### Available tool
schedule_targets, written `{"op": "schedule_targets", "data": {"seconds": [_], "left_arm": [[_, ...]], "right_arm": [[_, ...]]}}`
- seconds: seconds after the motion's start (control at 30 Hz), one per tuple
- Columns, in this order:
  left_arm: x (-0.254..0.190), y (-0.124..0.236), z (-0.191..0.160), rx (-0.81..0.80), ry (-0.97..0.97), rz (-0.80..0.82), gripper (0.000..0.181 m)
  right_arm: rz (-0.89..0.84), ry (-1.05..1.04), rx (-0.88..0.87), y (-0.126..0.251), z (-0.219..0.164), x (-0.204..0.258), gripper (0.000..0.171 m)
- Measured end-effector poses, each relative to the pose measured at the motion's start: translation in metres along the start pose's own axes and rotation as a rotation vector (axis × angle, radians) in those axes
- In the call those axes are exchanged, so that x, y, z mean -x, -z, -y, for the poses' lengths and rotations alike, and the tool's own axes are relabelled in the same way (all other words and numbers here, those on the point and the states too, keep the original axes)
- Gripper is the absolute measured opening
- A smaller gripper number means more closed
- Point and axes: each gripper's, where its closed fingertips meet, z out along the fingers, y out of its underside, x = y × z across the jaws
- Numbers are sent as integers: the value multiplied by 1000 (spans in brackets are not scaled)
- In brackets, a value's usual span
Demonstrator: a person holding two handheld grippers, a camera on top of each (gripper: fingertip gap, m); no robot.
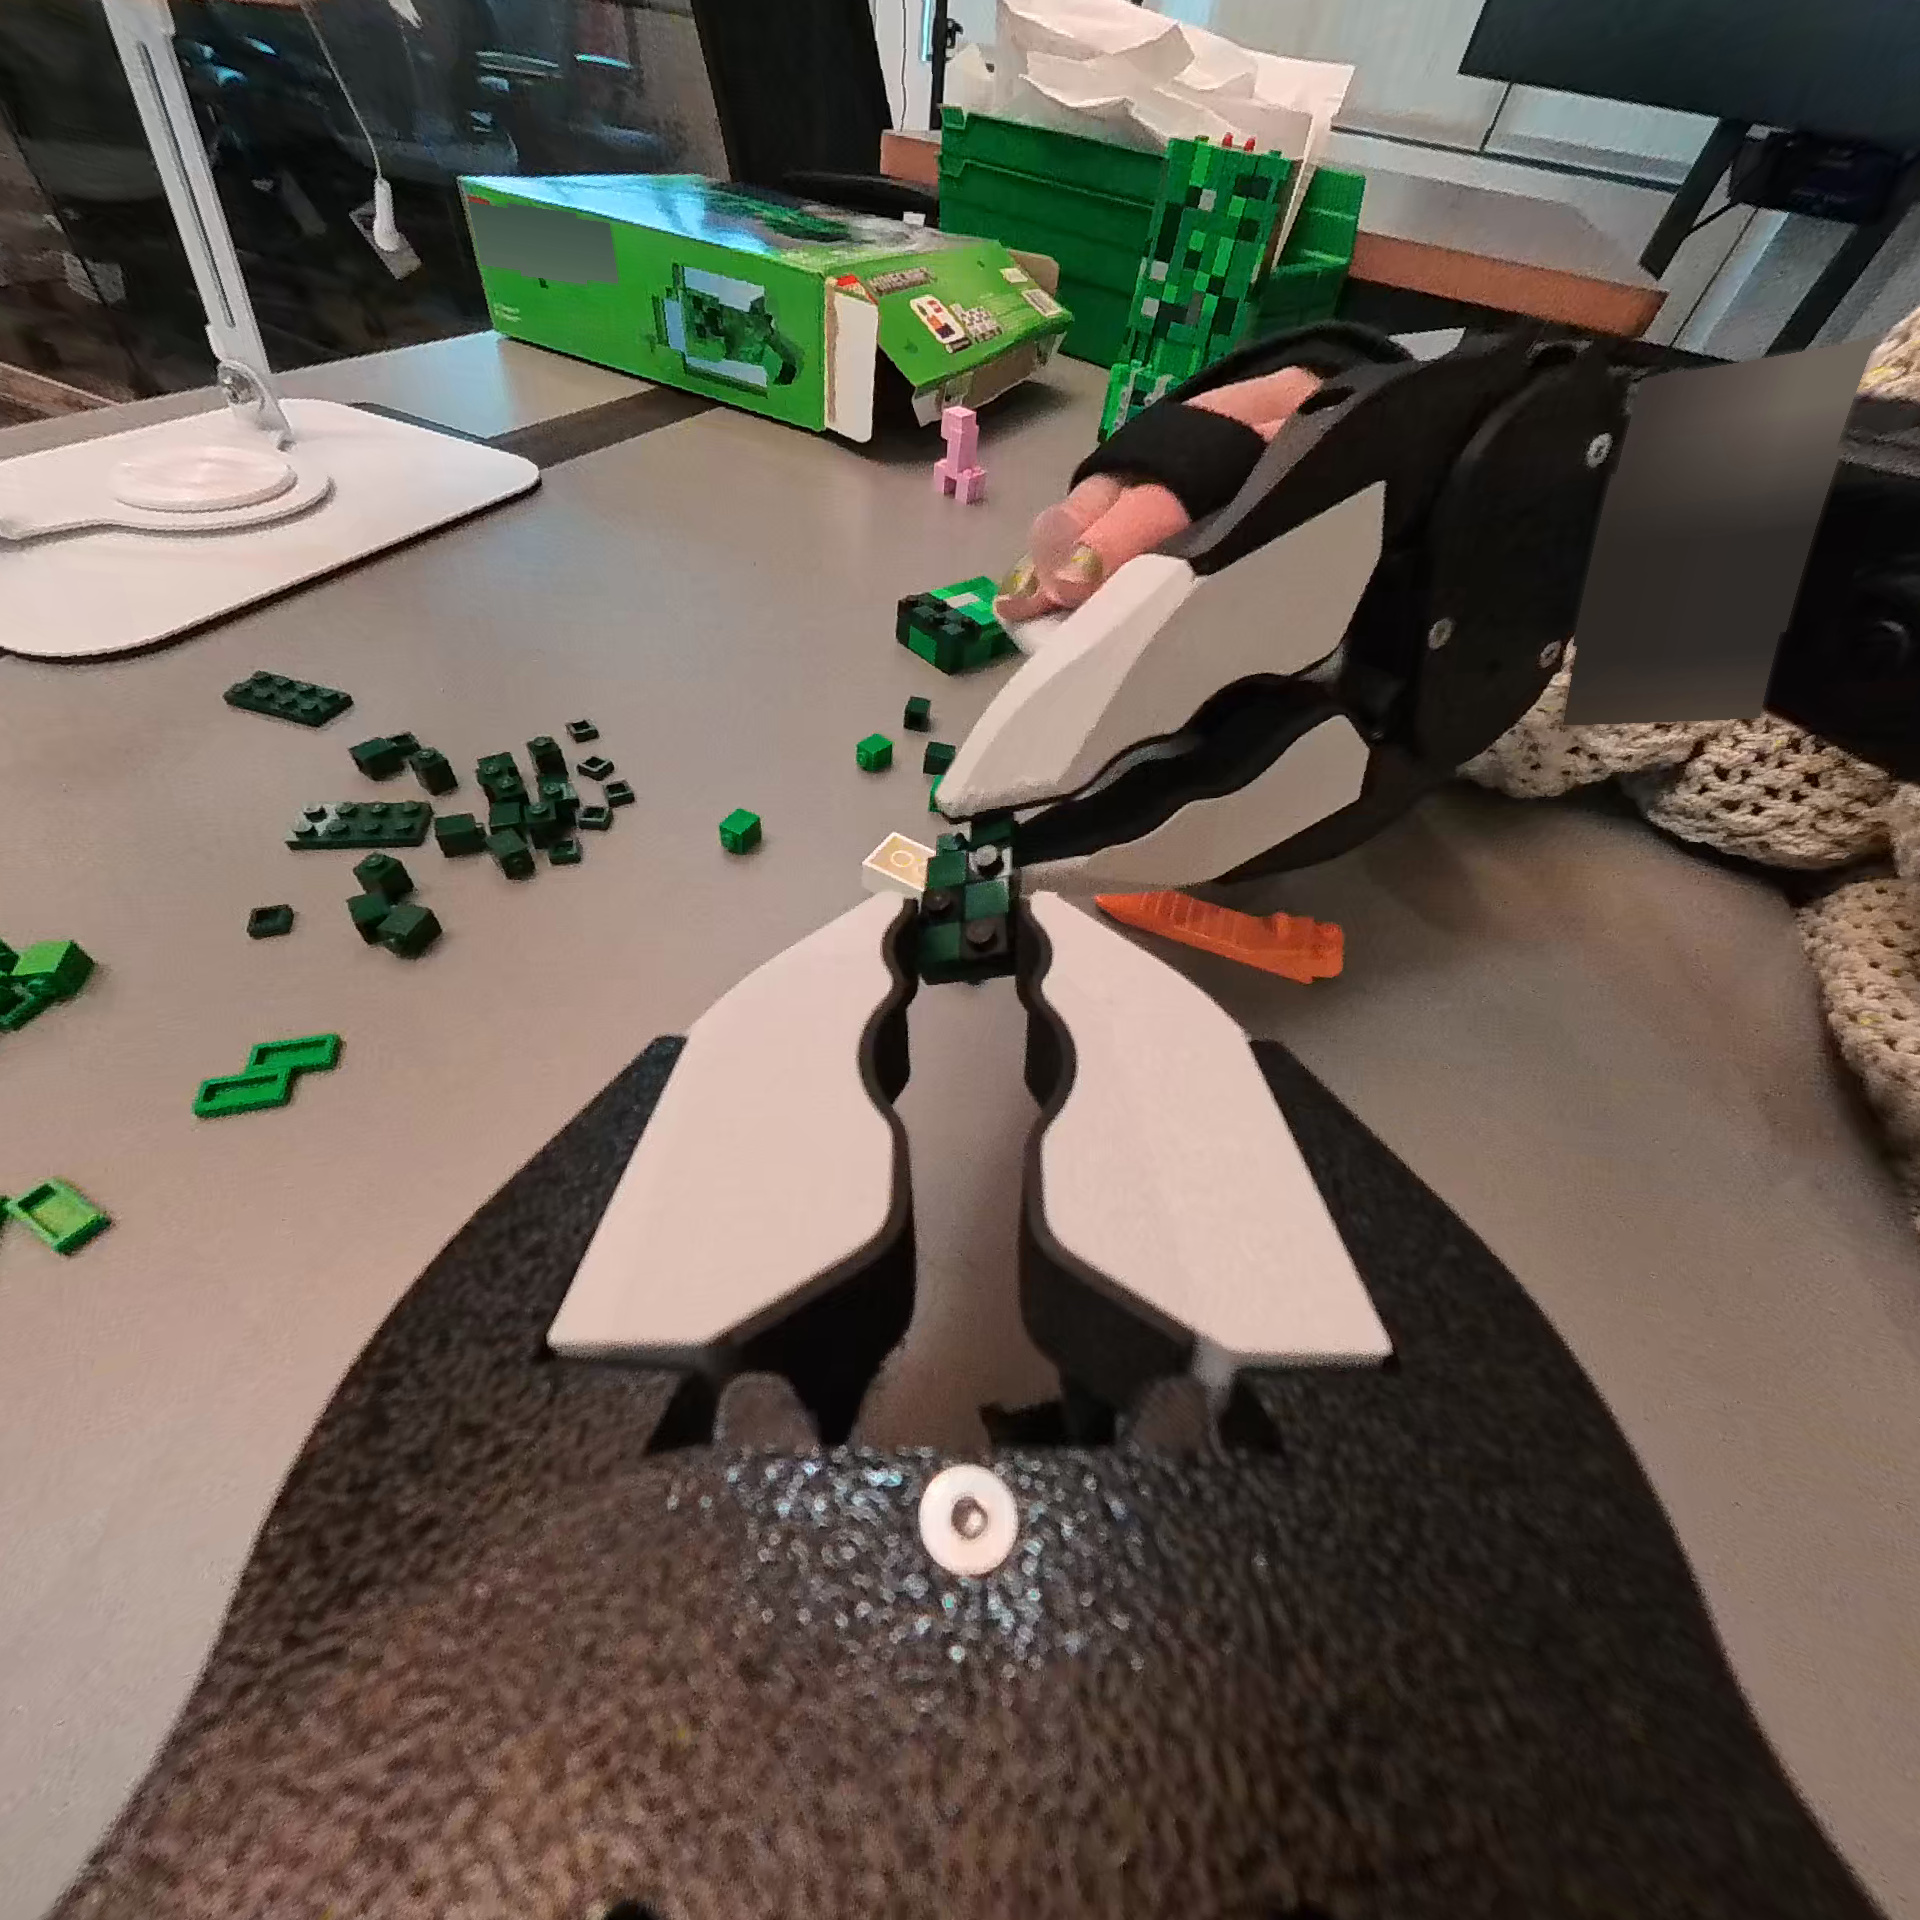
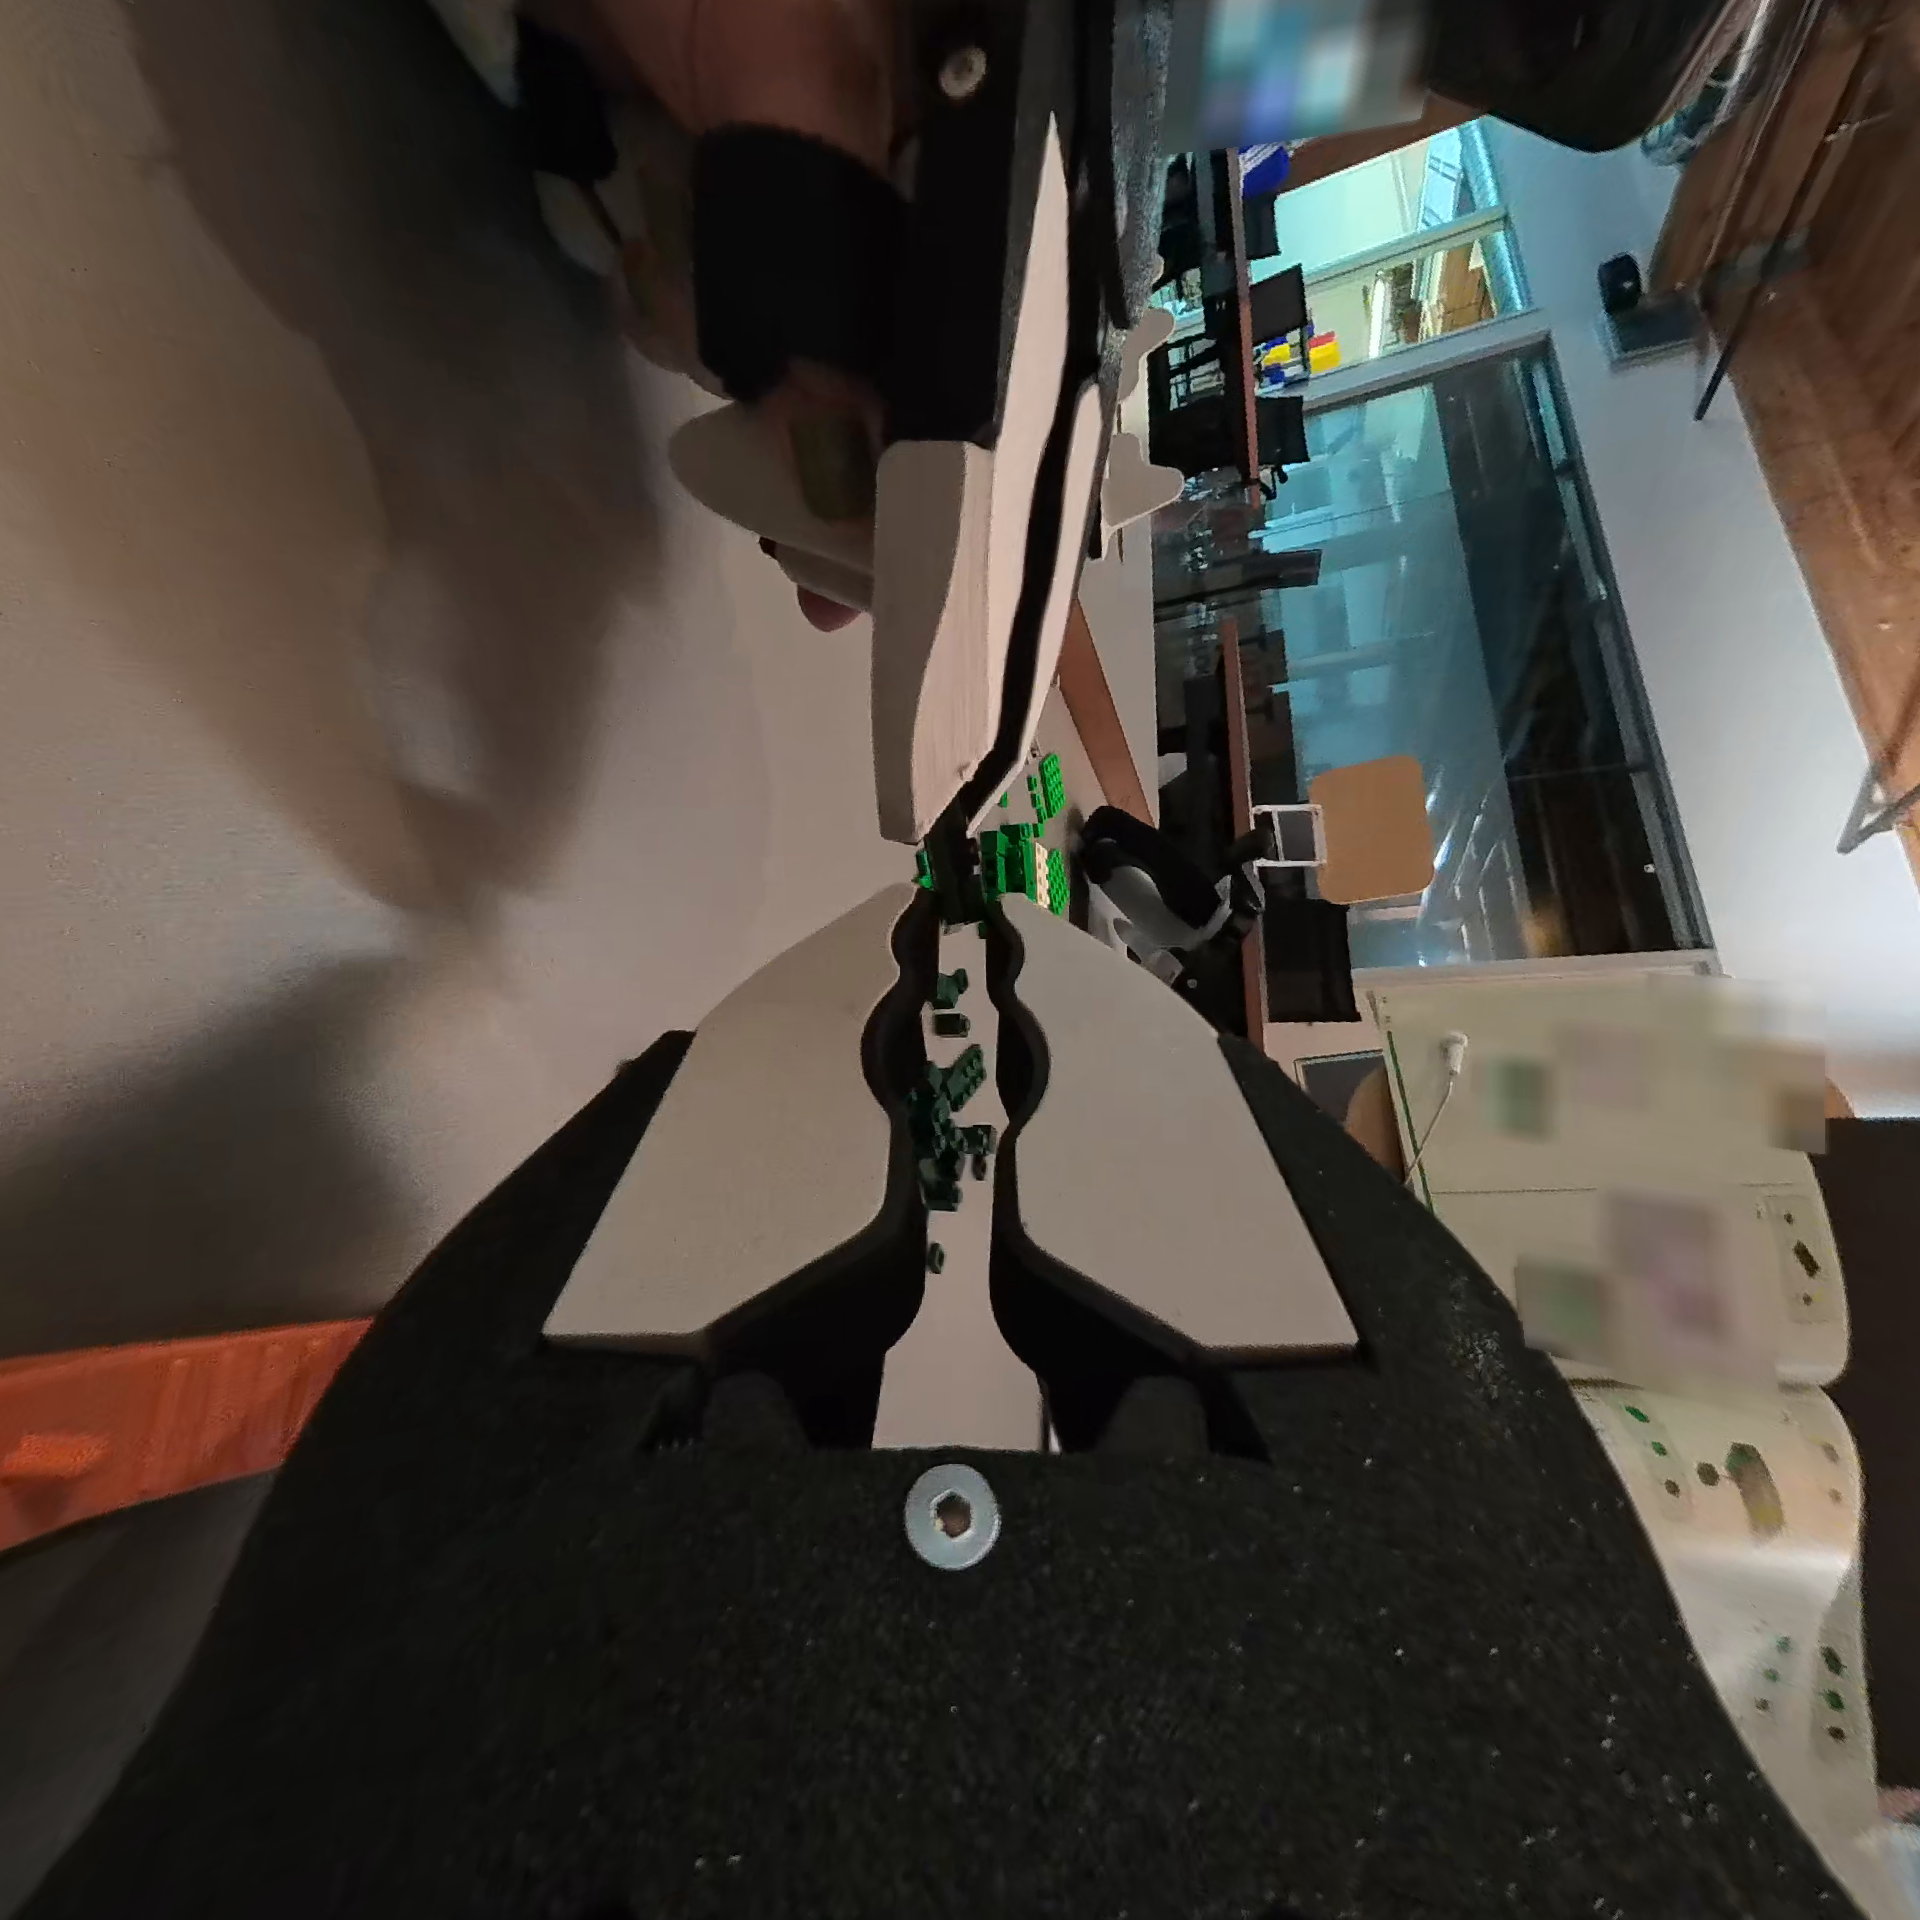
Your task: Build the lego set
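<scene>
The grey tabletop [image 1: 644, 582] carries an opened green box [image 1: 748, 291] at the back and loose dark green bricks [image 1: 488, 800] on the left. Above it, the left tongs [image 1: 964, 940] are clamped on a small dark green brick block [image 1: 966, 914]. The right tongs [image 1: 971, 821] pinch its top end.

My two tools: left [image 1: 964, 940], right [image 1: 982, 821]. One green set box [image 1: 727, 296], one tall green built figure [image 1: 1205, 260], one pink minifigure [image 1: 958, 455], one orange separator [image 1: 1226, 930], one white lamp base [image 1: 239, 509]. Loose dark-green pieces [image 1: 488, 800]: too many and too small to count.
</scene>
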Motion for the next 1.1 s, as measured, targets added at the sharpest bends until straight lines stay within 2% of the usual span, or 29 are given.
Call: {"op": "schedule_targets", "data": {"seconds": [0.47,0.7,0.9,1.1], "left_arm": [[0,0,-2,15,20,-4,17],[0,-1,-3,27,33,-11,17],[0,-2,-5,39,45,-18,17],[0,-2,-5,46,49,-20,17]], "right_arm": [[-62,203,94,1,-1,-1,6],[-15,95,61,-1,-1,1,7],[-48,137,50,-1,2,0,12],[-39,201,48,-1,2,4,7]]}}
